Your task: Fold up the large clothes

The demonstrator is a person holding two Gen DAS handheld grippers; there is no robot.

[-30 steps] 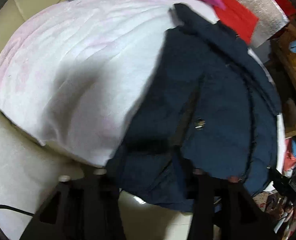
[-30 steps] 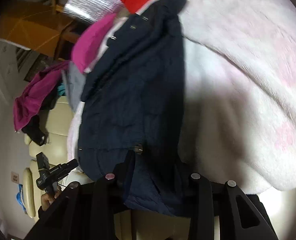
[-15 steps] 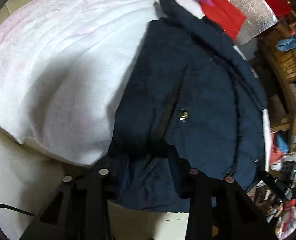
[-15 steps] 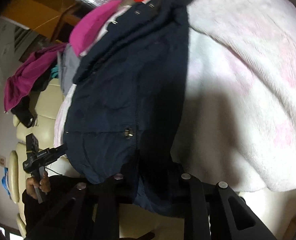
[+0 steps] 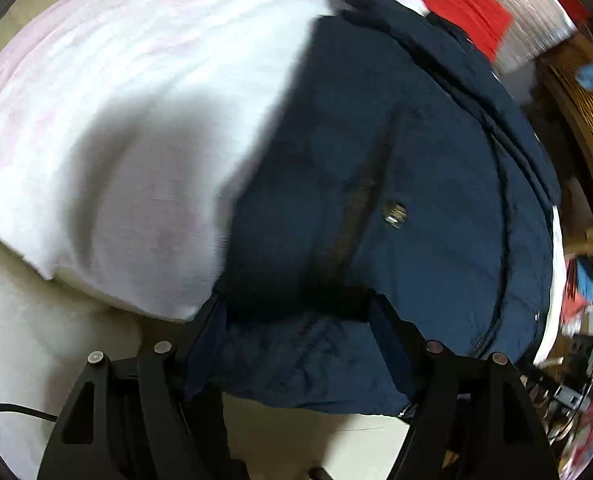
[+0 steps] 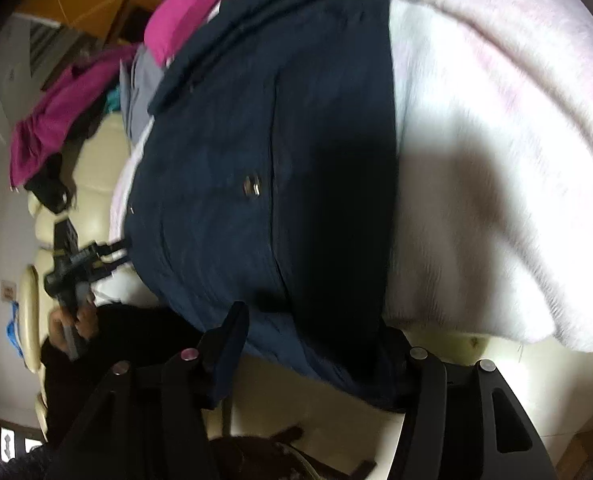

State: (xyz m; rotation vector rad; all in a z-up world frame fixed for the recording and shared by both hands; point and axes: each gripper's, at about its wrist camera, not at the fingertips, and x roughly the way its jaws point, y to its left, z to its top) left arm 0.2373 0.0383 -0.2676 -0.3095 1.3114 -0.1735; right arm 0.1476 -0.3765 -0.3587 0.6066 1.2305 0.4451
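The left gripper [image 5: 296,312] stands with its two black fingers apart and its jaws opening, the lower hem of the navy jacket [image 5: 396,184] lying between the fingers [image 5: 204,332] without being pinched; half a second ago the same fingers sat closer together on that hem, so the fabric has been let go; the right gripper [image 6: 316,332] shows the same thing from the other side, jaws opening, the jacket's hem bunched between its spread fingers [image 6: 228,332] and loose, where a moment earlier they were drawn in tighter; the jacket lies spread on a white and pale pink fleece blanket [image 5: 136,100] over a cream sofa [image 5: 24,312], its hem hanging just over the front edge, a metal snap button [image 5: 394,214] showing near the front opening; the garment fills more of both views than it did a second ago; beyond it lie a magenta garment [image 6: 188,12], a red cloth [image 5: 468,16] and a silver foil sheet [image 5: 524,12]; in the right wrist view the person's hand [image 6: 72,324] holds the other gripper's handle at the left; the button's face is too blurred for any lettering to be read.
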